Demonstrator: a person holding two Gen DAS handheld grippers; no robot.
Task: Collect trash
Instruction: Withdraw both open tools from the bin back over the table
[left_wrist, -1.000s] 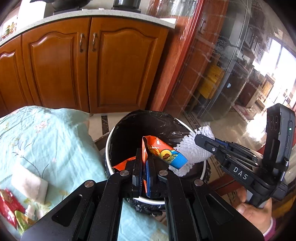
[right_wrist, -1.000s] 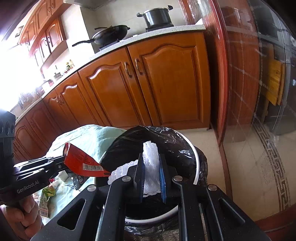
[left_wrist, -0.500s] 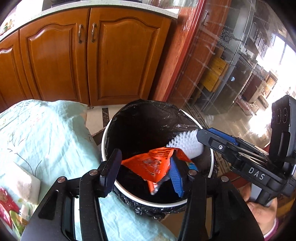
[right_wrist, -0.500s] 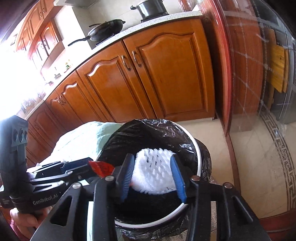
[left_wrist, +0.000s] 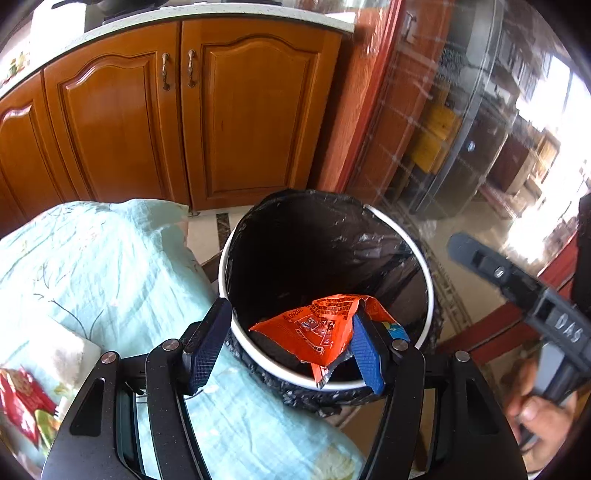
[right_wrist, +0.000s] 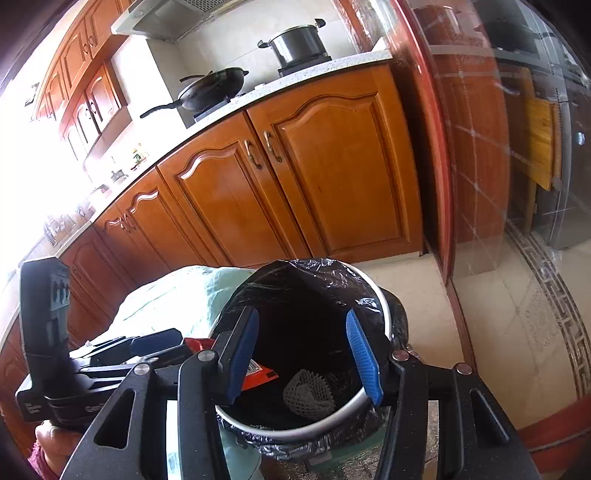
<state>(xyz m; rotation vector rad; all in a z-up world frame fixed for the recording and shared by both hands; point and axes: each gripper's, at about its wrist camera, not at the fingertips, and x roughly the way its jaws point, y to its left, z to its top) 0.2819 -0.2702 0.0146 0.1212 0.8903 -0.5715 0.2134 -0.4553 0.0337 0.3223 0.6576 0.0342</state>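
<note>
Over the lined bin (left_wrist: 399, 236): your left hand-held gripper (left_wrist: 284, 347) was opening, orange wrapper (left_wrist: 317, 332) clinging to one pad, set to drop. Right hand-held gripper (right_wrist: 303, 354) opening, nothing btwn; white foam net (right_wrist: 308, 395) already inside bin.

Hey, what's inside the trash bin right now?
Inside the black-lined trash bin lies a white foam net, with an orange snack wrapper over the opening, resting against one pad of the opening left gripper. The rest of the bottom is too dark to tell.
</note>
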